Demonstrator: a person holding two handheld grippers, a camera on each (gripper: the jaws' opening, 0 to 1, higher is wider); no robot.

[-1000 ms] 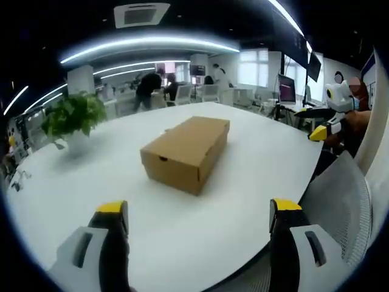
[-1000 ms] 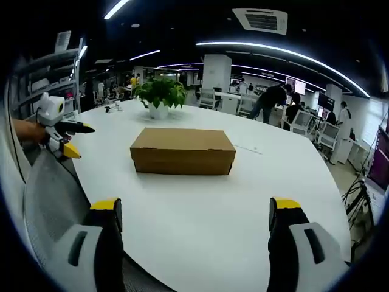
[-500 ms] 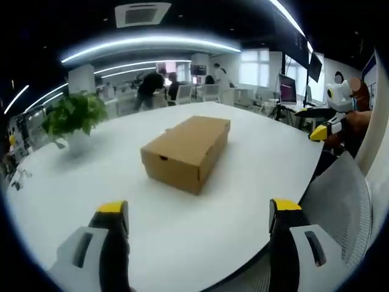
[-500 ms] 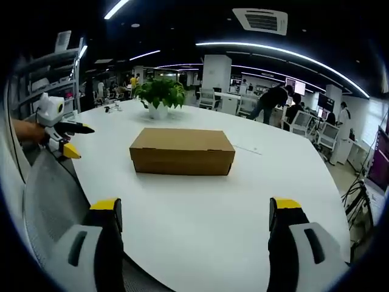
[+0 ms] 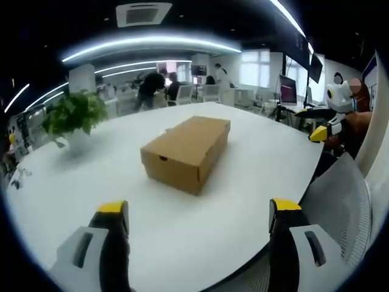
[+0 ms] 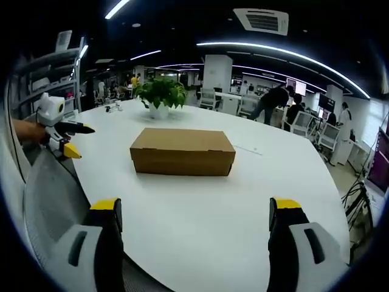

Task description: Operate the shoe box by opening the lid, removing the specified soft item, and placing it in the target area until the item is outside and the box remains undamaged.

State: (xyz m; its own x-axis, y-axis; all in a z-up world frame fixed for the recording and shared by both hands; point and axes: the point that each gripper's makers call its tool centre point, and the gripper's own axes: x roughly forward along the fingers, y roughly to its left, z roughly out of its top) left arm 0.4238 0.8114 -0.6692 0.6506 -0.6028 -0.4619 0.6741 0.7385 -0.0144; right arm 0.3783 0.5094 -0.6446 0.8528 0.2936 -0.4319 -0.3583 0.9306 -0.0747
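A brown cardboard shoe box [image 5: 186, 150] with its lid closed lies in the middle of the white table [image 5: 182, 225]. In the right gripper view the shoe box [image 6: 182, 151] shows its long side. My left gripper [image 5: 197, 210] is open, held near the table's edge well short of the box, with nothing between its jaws. My right gripper [image 6: 197, 210] is open too, also back from the box. Each gripper appears in the other's view, the right gripper [image 5: 328, 115] at the right and the left gripper [image 6: 58, 128] at the left, both off the table's side.
A potted green plant [image 5: 73, 118] stands on the table beyond the box, plant [image 6: 160, 96] behind it in the right gripper view. A grey mesh chair back [image 5: 343, 201] sits at the table's edge. People work at desks [image 6: 273, 100] in the background.
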